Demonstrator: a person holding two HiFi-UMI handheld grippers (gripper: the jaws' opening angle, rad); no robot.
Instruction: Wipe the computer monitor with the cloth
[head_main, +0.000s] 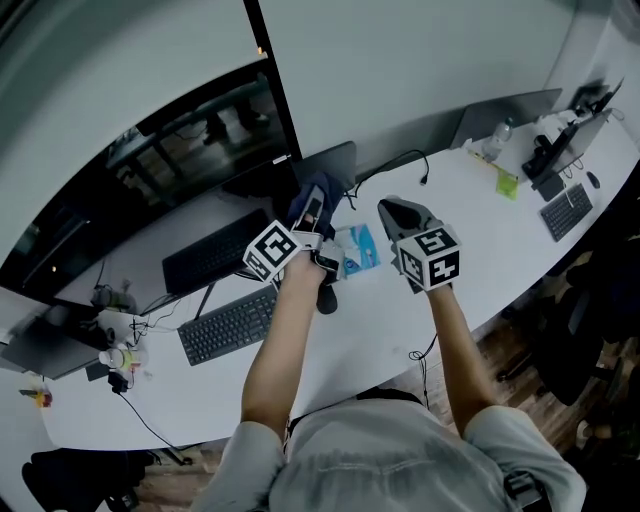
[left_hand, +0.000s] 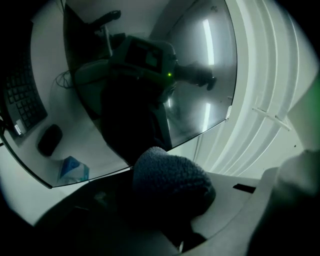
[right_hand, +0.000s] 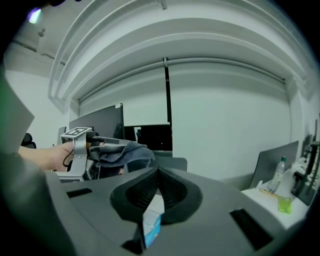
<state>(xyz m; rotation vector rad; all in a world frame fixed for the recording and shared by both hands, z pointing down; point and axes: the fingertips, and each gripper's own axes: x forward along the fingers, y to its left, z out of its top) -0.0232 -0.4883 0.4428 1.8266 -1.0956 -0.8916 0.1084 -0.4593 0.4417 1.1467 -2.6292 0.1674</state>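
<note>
— Grey-blue cloth, nubby pile, bunched into a rounded wad. What has it?
— Left gripper. Its jaws are clamped on the wad, which fills the gap between them. Seen from the right gripper's side, a loose fold drapes over the left gripper's front.
— Monitor?
— Monitor is directly ahead of the left gripper and close. Cannot tell whether cloth touches screen. The screen is dark, glossy and curved, with a thin edge. It mirrors the gripper body with a small green light, plus desk items.
— Right gripper?
— Black ribbed pads are pressed together at the tips, pinching nothing. A blue-and-white packet shows through the slit lower down. It lies flat on the desk, below and between the two grippers.
— Surroundings?
— The desk is white and matte. A black keyboard sits below and to the left of the left gripper. A dark oval mouse is just under that gripper's hand. A black cable loops ahead of the right gripper. Well off to its right are a clear bottle, a small green item and a grey panel.
— Legible writing?
— Packet print is too small to read. Each gripper's cube carries black-and-white square markers.
</note>
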